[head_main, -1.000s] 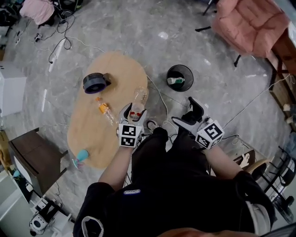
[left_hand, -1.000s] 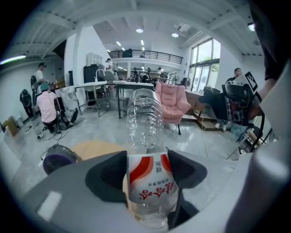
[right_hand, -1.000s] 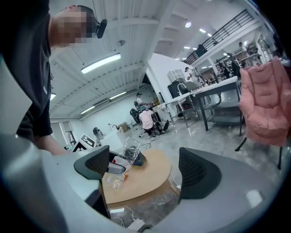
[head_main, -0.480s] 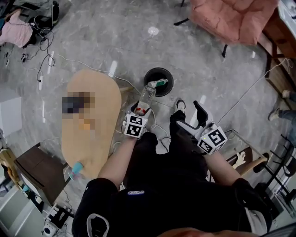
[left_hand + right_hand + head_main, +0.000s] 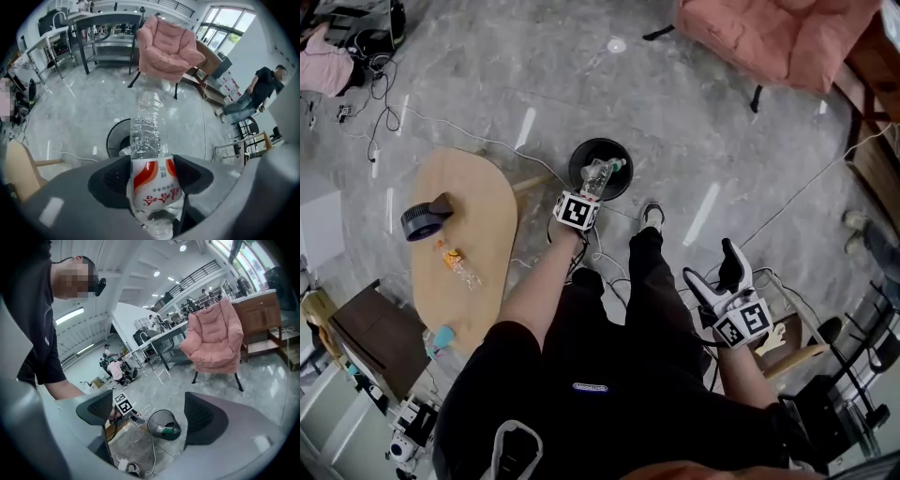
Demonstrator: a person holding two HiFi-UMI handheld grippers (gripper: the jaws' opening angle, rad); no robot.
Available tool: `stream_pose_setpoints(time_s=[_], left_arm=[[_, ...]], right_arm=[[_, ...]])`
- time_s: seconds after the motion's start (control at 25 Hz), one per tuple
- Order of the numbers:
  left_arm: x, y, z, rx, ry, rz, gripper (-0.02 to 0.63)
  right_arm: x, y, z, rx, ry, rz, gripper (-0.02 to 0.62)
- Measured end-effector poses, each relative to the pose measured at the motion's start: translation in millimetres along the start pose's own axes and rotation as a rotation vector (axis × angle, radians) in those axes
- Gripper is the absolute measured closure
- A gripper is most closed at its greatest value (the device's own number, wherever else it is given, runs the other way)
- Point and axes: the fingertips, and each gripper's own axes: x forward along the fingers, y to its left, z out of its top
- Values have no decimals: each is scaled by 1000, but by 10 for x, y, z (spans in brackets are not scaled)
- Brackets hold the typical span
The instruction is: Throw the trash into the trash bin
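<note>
The carry is nearly over, and the step in hand looks like the drop itself. The left gripper (image 5: 586,194) is stretched out ahead of the person, its jaws pinching a clear plastic water bottle (image 5: 149,136) by the red-and-white labelled end. The rest of the bottle points away from the gripper, out past the jaw tips. In the head view the bottle lies over the mouth of the black mesh trash bin (image 5: 574,166), and in the left gripper view the bin shows just beyond and below the jaws, a little to their left. Another bottle with a green cap (image 5: 167,430) already lies inside the bin. The right gripper (image 5: 711,269) hangs low at the person's side, well apart from the bin, jaws spread with nothing between them. The next move calls for little more than parting the left jaws while the bottle is held over the opening, perhaps tipping its far end down first so it clears the rim. Back to the left of the left gripper, an orange-labelled bottle (image 5: 455,263) waits on the wooden table (image 5: 483,309).
</note>
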Motion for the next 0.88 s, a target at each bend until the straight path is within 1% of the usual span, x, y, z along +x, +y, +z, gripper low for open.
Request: stream_pose_setpoints(time_s=[0.08, 0.16, 0.24, 0.4, 0.56, 0.72, 0.88], left_arm=[[271, 55, 21, -36, 65, -27, 312], [516, 109, 25, -52, 136, -48, 311], [746, 173, 7, -61, 197, -53, 311], [1166, 296, -69, -122, 293, -63, 311], [1512, 457, -166, -160, 389, -59, 311], [1811, 584, -153, -219, 438, -88, 310], [1980, 703, -182, -272, 474, -109, 307]], right_arm=[[-77, -166, -87, 28, 15, -29, 87], [-117, -302, -181, 54, 27, -46, 87], [-138, -411, -274, 73, 31, -58, 87], [-143, -588, -368, 105, 20, -92, 87], [-183, -655, -479, 139, 21, -124, 87], [-208, -737, -693, 169, 37, -160, 87], [-200, -758, -904, 204, 58, -185, 87]])
